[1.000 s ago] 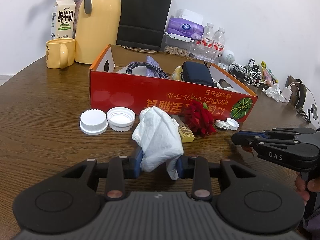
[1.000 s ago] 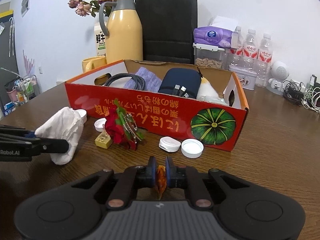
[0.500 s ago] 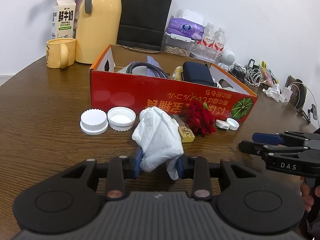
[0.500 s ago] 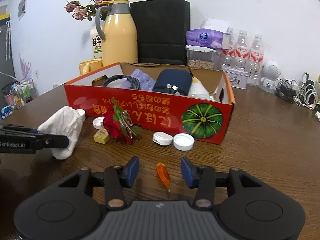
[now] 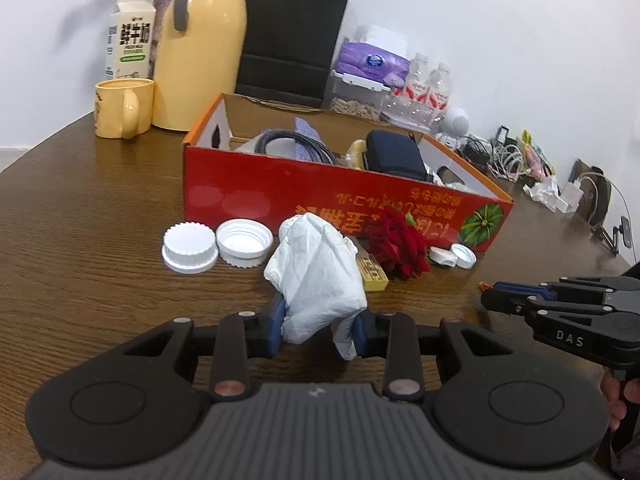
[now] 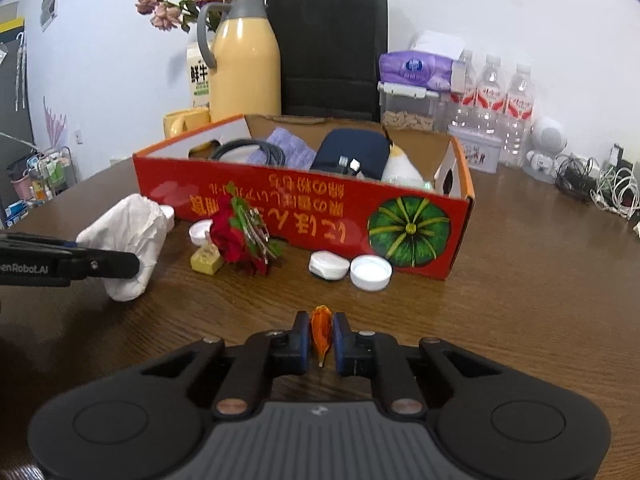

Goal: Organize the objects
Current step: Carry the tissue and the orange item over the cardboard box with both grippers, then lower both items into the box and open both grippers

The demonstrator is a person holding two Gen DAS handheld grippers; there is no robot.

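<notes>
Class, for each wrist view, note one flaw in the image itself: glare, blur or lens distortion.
Left wrist view: pale glare patches on the red box front; dark vignette in the corners. Right wrist view: fisheye bends the table edge, and the orange petal in the right tongs looks slightly soft.

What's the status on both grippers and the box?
Left gripper shut on crumpled white tissue. Right gripper shut on orange petal. Red box ahead, open-topped; red rose and white caps lie before it.
</notes>
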